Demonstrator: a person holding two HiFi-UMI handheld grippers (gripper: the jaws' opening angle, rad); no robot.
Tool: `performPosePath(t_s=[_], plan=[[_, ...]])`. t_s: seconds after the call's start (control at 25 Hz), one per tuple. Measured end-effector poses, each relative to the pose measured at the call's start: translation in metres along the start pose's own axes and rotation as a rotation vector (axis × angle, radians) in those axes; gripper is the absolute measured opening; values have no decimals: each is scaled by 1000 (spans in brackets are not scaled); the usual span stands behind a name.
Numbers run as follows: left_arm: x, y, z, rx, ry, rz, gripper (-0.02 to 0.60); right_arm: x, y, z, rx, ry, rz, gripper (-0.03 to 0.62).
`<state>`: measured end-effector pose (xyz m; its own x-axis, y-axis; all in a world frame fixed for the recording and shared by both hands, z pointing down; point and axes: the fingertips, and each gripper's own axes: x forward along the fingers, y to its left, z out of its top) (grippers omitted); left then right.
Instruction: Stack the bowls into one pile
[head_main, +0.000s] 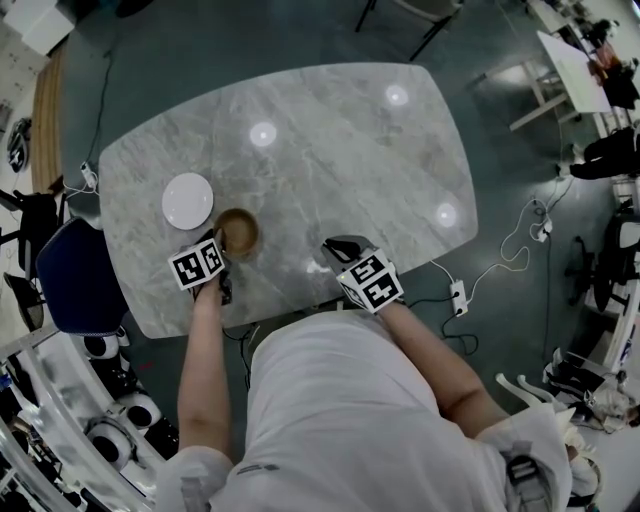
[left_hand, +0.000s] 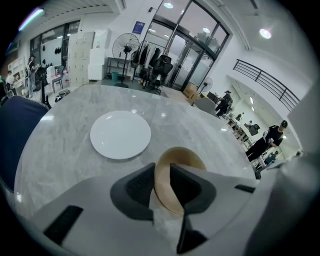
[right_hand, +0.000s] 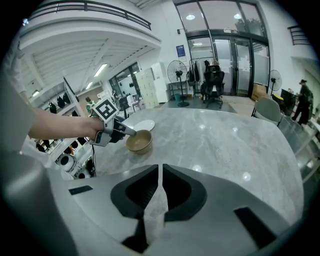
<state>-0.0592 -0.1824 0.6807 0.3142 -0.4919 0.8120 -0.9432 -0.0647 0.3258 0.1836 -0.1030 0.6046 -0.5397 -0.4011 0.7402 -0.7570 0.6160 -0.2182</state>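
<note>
Tan bowl rim – left gripper astride, nose-down

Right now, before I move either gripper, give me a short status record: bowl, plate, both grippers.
bowl: one tan bowl, upright on the marble table; cannot tell whether others nest inside it
plate: white plate, empty, close beside the bowl
left gripper: left gripper, jaws apart, straddling the bowl's near rim, not clamped
right gripper: right gripper, jaws nearly together, nothing between them, away from the bowl
</note>
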Motion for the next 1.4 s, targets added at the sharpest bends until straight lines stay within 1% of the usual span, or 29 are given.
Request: performPosePath(t_s=[0.08,0.16,0.28,0.48,0.56,0.76,0.96,1.08,1.24,1.4], plan=[[-1,-1,0,1,-1,-3,117,-1,1,1,-3,-2,-2,40],[-3,0,0,-3,-5,-4,158,-2,3,3,-5,-7,-4,40],[-8,3,-2,-11,-8,-9,169,-3,8,6,-9,-13,-6,40],[-22,10,-7,-13,-18,-6,169,-2,18,10,-25,-16,1,40],[-28,12,-9,-12,-23,-9,163,0,24,12,-35,-17,9,40],[-47,18,-18,-20,-43,-23,123,6,43,19,-68,-20,40,40],[-80,22,-28,-34,-91,-14,44,11,66,29,-113,-28,85,37],[-103,31,-34,-42,-131,1,11,19,86,38,-147,-33,117,34],[-135,40,-43,-67,-176,-2,5,28,112,50,-188,-34,160,34],[-165,43,-52,-82,-225,-9,3,34,139,63,-194,-46,226,31]])
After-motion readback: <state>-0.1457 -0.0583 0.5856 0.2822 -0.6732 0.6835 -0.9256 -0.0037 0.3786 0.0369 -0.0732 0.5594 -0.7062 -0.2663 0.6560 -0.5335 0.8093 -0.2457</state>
